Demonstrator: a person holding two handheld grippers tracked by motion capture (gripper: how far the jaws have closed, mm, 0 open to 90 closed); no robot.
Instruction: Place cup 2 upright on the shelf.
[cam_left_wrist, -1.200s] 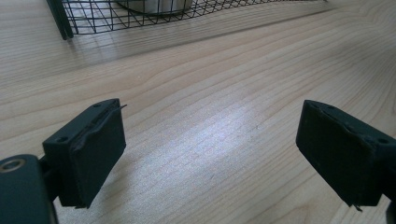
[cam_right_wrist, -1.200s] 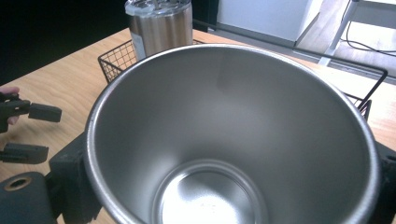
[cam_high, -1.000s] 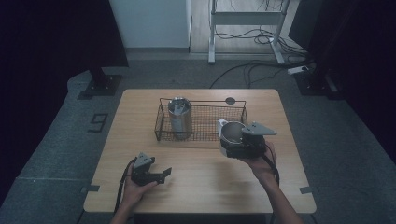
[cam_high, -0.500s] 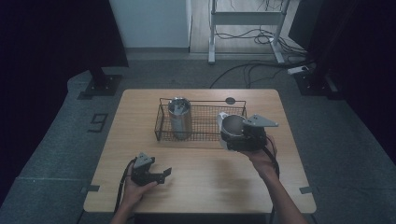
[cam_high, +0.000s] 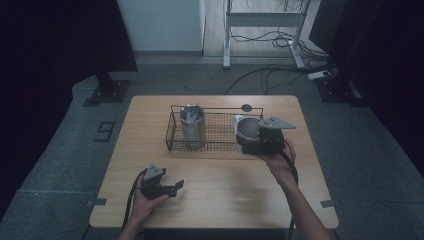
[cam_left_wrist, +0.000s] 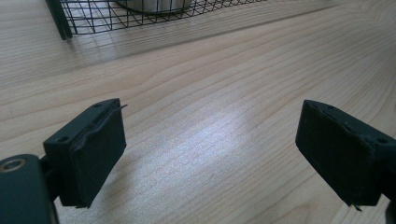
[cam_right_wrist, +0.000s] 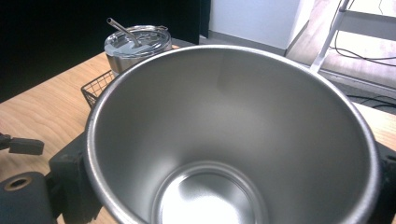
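- At the right end of the wire basket (cam_high: 210, 131), the open steel cup (cam_high: 246, 129) is held in the right gripper (cam_high: 260, 142), jaws clamped on its sides; its mouth faces that gripper's camera.
- Inside the basket's left part, a lidded tumbler (cam_high: 192, 125) with a straw (cam_right_wrist: 123, 31) stands upright.
- On the near-left tabletop (cam_high: 225, 185), the left gripper (cam_high: 172, 187) rests in hand, jaws wide apart, nothing between them.

Steel cup (cam_high: 246, 129) in right claw (cam_high: 250, 142)
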